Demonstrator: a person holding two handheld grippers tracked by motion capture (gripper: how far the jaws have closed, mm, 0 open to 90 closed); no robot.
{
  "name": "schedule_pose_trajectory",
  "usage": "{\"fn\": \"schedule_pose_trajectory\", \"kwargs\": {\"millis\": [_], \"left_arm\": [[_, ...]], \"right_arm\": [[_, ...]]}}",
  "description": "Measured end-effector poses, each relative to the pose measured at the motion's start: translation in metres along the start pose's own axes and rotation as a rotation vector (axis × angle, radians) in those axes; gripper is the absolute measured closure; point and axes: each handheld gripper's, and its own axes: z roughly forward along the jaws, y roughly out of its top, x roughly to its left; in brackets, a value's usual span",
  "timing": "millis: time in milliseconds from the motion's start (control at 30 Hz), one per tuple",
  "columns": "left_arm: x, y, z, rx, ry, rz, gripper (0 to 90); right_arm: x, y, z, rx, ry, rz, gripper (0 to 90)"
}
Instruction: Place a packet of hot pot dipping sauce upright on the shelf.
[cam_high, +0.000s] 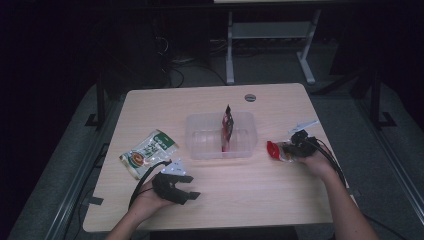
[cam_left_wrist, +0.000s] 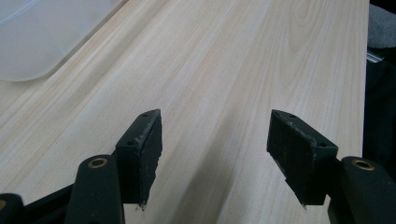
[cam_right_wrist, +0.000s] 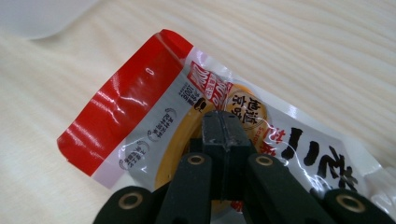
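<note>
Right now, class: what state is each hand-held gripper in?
Left hand-held gripper: open, holding nothing, above the table.
Right hand-held gripper: closed on the red-edged snack packet.

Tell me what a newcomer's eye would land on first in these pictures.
First, the red-ended snack packet pinched by the right gripper at the table's right side. Next, the clear plastic container at the centre, with another packet standing upright inside. Then the green-and-white packet lying left of it, beside the open left gripper.
</note>
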Motion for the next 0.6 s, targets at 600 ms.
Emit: {"fn": "schedule_pose_trajectory", "kwargs": {"millis": [600], "left_arm": [[0.0, 0.001, 0.0, 0.002, -0.003, -0.001, 35.3]], "right_arm": [[0.031, 0.004, 0.0, 0.034, 0.141, -0.133, 89.9]]}}
